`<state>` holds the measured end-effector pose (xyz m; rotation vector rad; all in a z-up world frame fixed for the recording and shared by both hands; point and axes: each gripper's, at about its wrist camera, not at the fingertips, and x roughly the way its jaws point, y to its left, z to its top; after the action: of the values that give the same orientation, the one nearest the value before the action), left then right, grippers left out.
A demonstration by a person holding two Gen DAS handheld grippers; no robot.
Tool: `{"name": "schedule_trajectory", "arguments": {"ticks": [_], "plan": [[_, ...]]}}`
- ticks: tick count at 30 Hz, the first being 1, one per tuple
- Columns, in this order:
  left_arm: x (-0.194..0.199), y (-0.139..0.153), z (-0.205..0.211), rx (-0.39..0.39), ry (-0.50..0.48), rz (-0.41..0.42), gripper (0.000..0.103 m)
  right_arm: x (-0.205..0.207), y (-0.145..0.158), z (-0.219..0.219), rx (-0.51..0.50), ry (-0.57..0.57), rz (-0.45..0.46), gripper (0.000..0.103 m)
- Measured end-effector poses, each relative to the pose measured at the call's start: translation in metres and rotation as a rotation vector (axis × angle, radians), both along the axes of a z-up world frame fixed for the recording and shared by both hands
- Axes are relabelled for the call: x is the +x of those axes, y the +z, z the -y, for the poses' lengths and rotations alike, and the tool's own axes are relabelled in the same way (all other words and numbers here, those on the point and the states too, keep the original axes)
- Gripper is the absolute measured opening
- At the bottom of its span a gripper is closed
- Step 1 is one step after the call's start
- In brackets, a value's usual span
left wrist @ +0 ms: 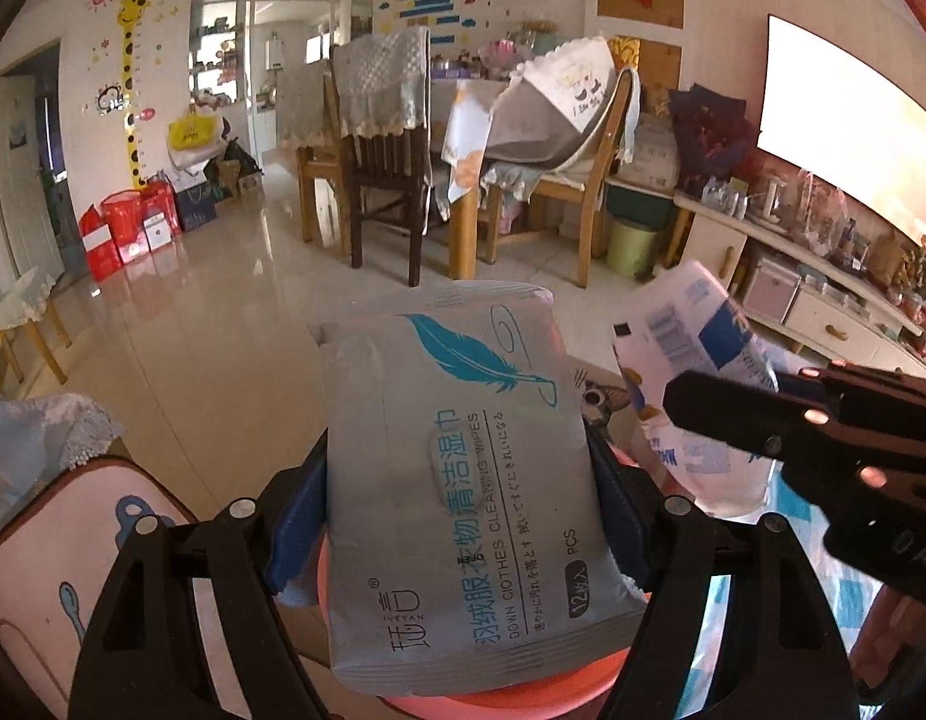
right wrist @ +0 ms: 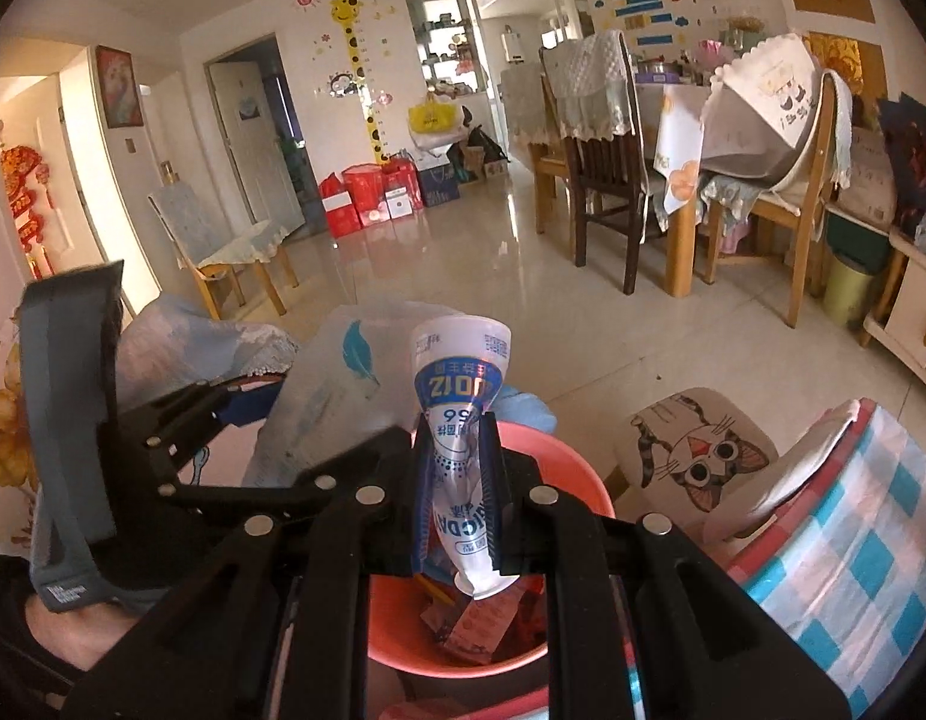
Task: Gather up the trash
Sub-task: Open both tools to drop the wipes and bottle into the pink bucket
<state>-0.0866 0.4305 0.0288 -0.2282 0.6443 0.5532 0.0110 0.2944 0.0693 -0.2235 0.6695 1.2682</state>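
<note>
- Left wrist view: the left gripper [left wrist: 459, 516] stands wide, its blue pads clamped on the sides of a flat grey wet-wipes pack with a teal feather print [left wrist: 456, 480], held above a coral plastic bin [left wrist: 493, 699]. Only its rim shows here.
- Right wrist view: the right gripper [right wrist: 456, 492] is pinched tight on a crumpled white-and-blue plastic pouch [right wrist: 459, 408] over the bin [right wrist: 583, 480], whose inside shows wrappers [right wrist: 475, 624].
</note>
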Motion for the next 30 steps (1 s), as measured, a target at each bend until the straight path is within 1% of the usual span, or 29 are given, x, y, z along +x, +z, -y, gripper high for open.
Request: {"name": "schedule_trajectory", "arguments": {"ticks": [7, 14, 20, 21, 22, 23, 25, 26, 30], "plan": [[0.008, -0.036, -0.022, -0.043, 0.022, -0.040, 0.078, 0.007, -0.024, -0.011, -0.027, -0.003, -0.029, 0.016], [0.015, -0.057, -0.026, -0.077, 0.017, -0.060, 0.078, 0.014, -0.039, -0.019, -0.042, -0.011, -0.046, 0.016], [0.022, -0.068, -0.028, -0.106, 0.010, -0.079, 0.079, 0.019, -0.043, -0.019, -0.036, -0.022, -0.052, 0.019], [0.022, -0.069, -0.030, -0.112, 0.012, -0.080, 0.079, 0.019, -0.043, -0.018, -0.035, -0.024, -0.049, 0.021], [0.022, -0.070, -0.031, -0.117, 0.016, -0.082, 0.079, 0.020, -0.044, -0.017, -0.035, -0.028, -0.048, 0.026], [0.021, -0.071, -0.032, -0.119, 0.019, -0.082, 0.079, 0.021, -0.045, -0.016, -0.034, -0.032, -0.050, 0.029], [0.022, -0.070, -0.033, -0.114, 0.020, -0.078, 0.080, 0.023, -0.046, -0.015, -0.030, -0.037, -0.056, 0.029], [0.023, -0.068, -0.032, -0.110, 0.019, -0.078, 0.083, 0.024, -0.046, -0.015, -0.029, -0.040, -0.054, 0.029], [0.024, -0.059, -0.027, -0.070, 0.012, -0.067, 0.086, 0.025, -0.045, -0.011, -0.017, -0.048, -0.057, 0.029]]}}
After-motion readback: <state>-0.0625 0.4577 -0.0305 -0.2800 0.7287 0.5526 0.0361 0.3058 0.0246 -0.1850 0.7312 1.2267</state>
